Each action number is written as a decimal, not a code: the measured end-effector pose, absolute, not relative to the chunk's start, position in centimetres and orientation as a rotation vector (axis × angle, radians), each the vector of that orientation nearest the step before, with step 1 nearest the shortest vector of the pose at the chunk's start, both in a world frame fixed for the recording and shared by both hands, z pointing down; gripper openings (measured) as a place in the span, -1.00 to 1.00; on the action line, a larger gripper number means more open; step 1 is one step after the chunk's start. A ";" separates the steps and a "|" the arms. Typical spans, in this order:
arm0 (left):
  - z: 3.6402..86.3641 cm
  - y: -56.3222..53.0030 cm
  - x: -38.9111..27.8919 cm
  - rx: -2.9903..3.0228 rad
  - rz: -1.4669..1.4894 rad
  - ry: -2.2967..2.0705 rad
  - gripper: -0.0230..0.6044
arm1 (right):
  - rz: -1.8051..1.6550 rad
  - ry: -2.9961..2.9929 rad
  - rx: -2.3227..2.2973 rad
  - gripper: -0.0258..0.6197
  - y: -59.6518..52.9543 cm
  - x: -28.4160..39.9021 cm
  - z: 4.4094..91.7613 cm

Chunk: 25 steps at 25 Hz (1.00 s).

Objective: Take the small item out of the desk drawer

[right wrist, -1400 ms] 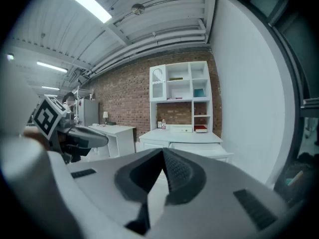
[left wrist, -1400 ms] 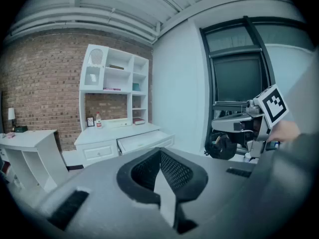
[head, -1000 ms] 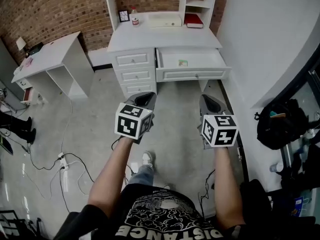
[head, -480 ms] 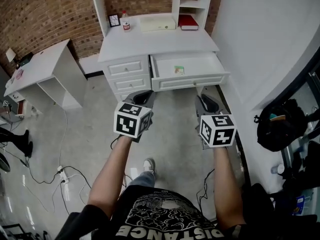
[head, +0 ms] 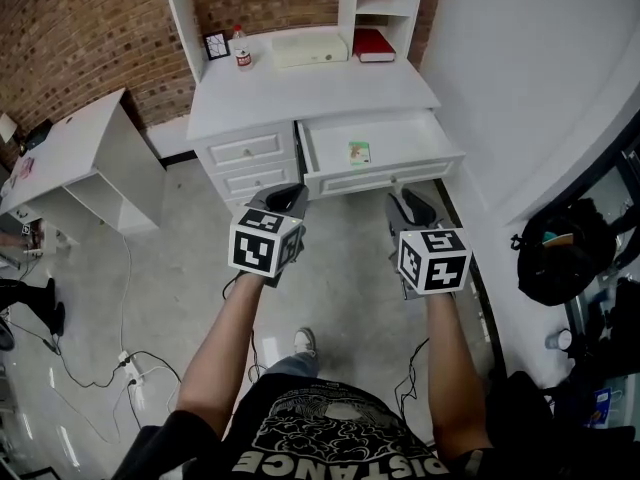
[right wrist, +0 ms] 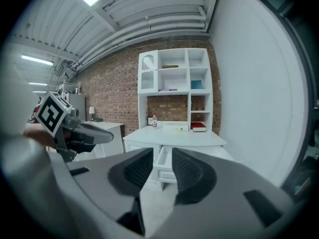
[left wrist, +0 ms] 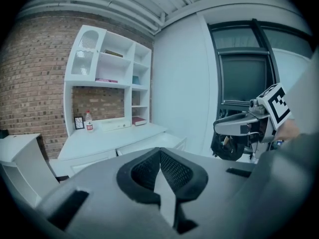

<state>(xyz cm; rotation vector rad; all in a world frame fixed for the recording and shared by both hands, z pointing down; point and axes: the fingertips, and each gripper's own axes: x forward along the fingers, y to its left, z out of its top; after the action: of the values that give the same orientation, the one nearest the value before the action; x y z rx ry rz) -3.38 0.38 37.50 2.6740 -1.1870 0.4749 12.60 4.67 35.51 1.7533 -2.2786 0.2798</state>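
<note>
Left tongs [head: 287, 196]: held above the floor [head: 345, 268], just short of the desk [head: 300, 88]. In the left gripper view the jaws are closed, pad against pad, with nothing between them.

Right tongs [head: 409, 202]: held level with the left pair and well apart from it, in front of the open drawer [head: 385, 177]. The jaws stand a narrow gap apart and are opening. Nothing is between them; the drawer's corner is seen through the gap in the right gripper view.

Drawer: pulled out on the right side of the desk, below the top. Three closed drawers [head: 243, 165] stand in a stack to its left.

Small item [head: 359, 152]: a greenish flat object lying on the drawer bottom, near the middle, clear of the walls. Neither pair of tongs touches it.

Desk top: a bottle [head: 241, 55] and a small framed object [head: 216, 45] at the back left, a white box [head: 310, 48] at the back centre, a red book [head: 375, 44] in the right-hand niche.

Surroundings: a second white desk [head: 70, 148] stands at the left against the brick wall, and a dark bag [head: 560, 253] at the far right.
</note>
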 end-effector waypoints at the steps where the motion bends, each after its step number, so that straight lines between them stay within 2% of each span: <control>1: 37.5 -0.3 -3.6 2.675 0.476 -1.181 -0.92 | 0.285 -2.274 1.755 -0.54 4.1 12.3 35.5; 25: 38.6 -12.7 -4.9 2.722 0.498 -1.039 -0.92 | 0.383 -2.193 1.770 -0.10 -6.9 9.1 36.6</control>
<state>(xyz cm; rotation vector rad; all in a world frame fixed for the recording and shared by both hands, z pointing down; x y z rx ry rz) -4.86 -12.73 38.59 2.7223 -1.0395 0.4978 9.14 -6.88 36.57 1.7695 -2.1927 0.3828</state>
